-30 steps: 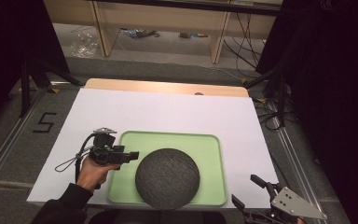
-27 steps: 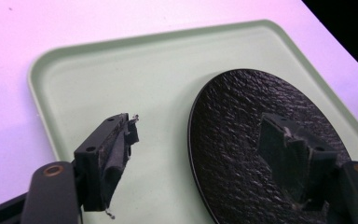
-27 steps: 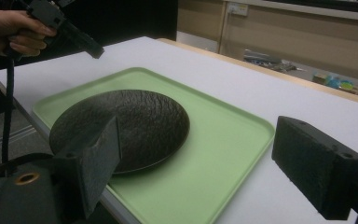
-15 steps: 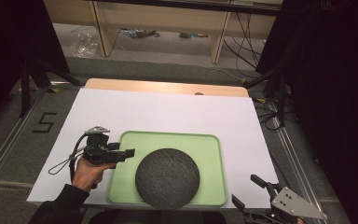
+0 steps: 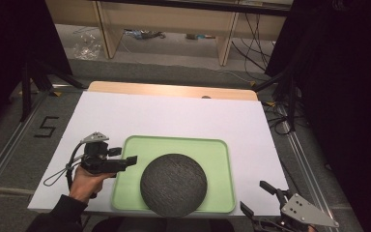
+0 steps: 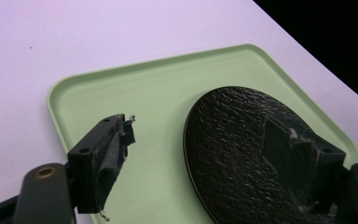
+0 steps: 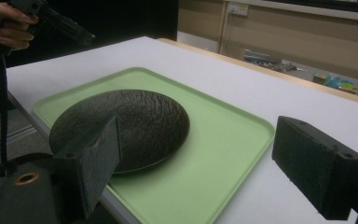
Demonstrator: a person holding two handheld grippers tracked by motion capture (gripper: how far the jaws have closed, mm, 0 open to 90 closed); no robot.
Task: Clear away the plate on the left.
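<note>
A round black textured plate (image 5: 174,186) (image 6: 233,140) (image 7: 135,116) lies on a light green tray (image 5: 217,159) (image 6: 158,93) (image 7: 223,154) at the table's near middle. A hand holds my left gripper (image 5: 125,157) (image 6: 198,128) at the tray's left rim. It points right and is open, with its jaws wide over the plate's edge and nothing between them. My right gripper (image 5: 253,195) (image 7: 198,130) hangs off the table's near right corner. It is open and empty and faces the tray. The left gripper (image 7: 51,18) also shows far off in the right gripper view.
A white sheet (image 5: 174,116) covers the table, with a wooden strip (image 5: 174,90) along the far edge. A cable (image 5: 60,171) loops on the sheet left of the hand. Wooden shelving (image 5: 174,19) and floor cables stand beyond the table.
The left hand and its gripper have shifted very slightly to the left. The right gripper, the plate and the tray have not moved.
</note>
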